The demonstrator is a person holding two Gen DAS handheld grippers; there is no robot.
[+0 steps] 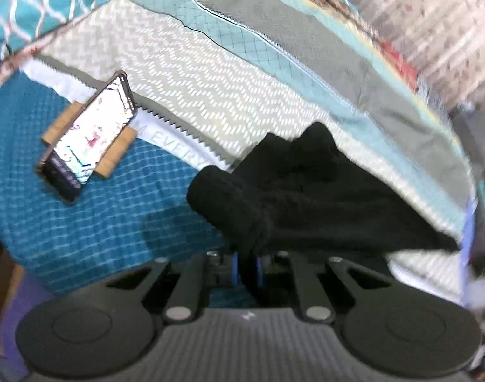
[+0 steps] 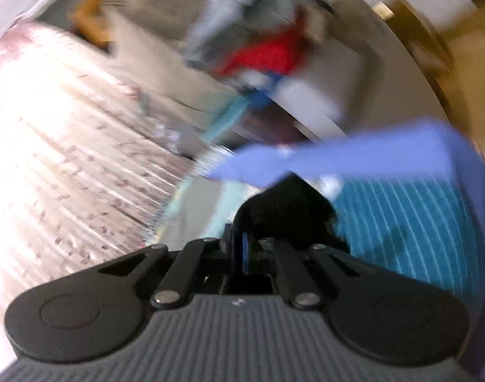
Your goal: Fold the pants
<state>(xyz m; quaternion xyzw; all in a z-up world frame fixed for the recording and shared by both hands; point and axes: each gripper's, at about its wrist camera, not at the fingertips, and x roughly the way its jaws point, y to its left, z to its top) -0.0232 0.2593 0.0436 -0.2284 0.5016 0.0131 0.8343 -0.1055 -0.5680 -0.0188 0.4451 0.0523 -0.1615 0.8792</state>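
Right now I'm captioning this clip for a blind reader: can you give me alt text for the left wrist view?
The left gripper is shut on a bunched fold of black pants above a bed with a teal and zigzag quilt. To the left, a lit phone rests on a wooden stand.

My right view is smeared by motion, so the room beyond my right tongs [image 2: 245, 248] is only streaks of red, grey and lilac, while black pants [image 1: 306, 197] bunch over the tips of my left tongs [image 1: 247, 261] and hide them, and the phone [image 1: 89, 133] screen is too washed out to read.
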